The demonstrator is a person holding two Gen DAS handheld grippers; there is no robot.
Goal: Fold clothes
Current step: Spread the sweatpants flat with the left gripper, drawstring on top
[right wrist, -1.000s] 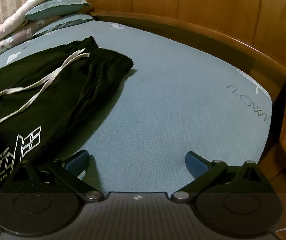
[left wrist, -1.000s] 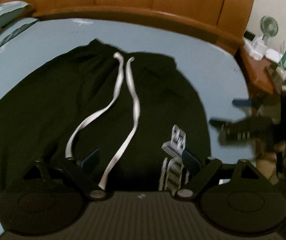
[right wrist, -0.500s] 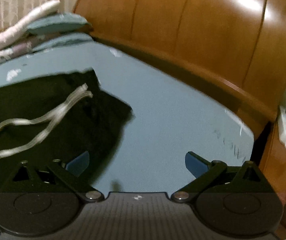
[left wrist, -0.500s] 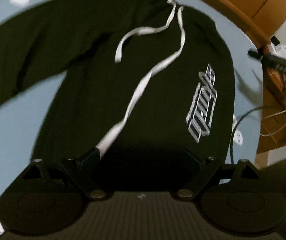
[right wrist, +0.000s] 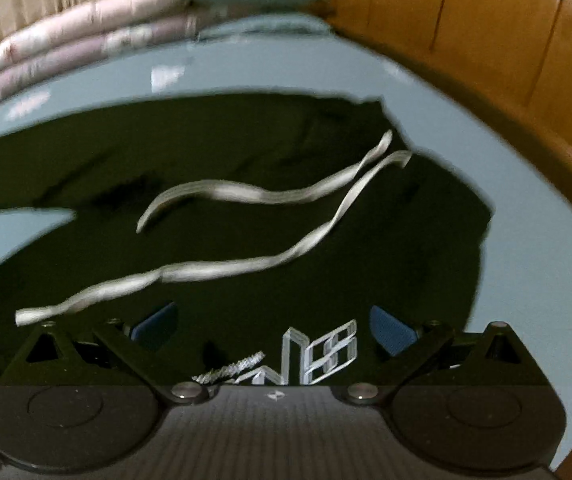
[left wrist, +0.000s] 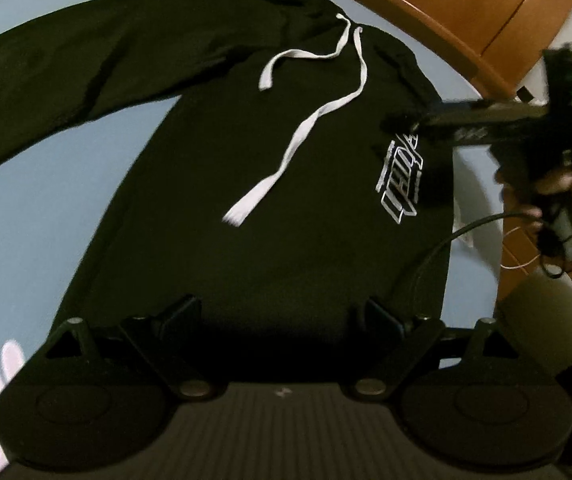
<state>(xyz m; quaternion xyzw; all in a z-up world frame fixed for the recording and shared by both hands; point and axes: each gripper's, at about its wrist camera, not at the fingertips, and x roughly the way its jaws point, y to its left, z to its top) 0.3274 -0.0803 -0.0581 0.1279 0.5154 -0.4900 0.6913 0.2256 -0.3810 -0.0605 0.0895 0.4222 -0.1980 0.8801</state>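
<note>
Black sweatpants (left wrist: 286, 208) spread flat on blue bed (left wrist: 26, 208), legs splayed toward upper left, white drawstring (left wrist: 306, 132) mid-frame. No fold visible; whole folding left. Left gripper (left wrist: 282, 316), right gripper (right wrist: 272, 328) both wide, holding nothing, over pants.

Blue bedsheet (right wrist: 526, 200), wooden headboard (right wrist: 486, 20)

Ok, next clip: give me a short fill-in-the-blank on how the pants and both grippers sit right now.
1. The black pants lie on a bed sheet coloured light ____.
2. The drawstring on the pants is ____.
3. The left gripper has its jaws ____.
4. The right gripper holds ____.

Missing words: blue; white; open; nothing
</note>
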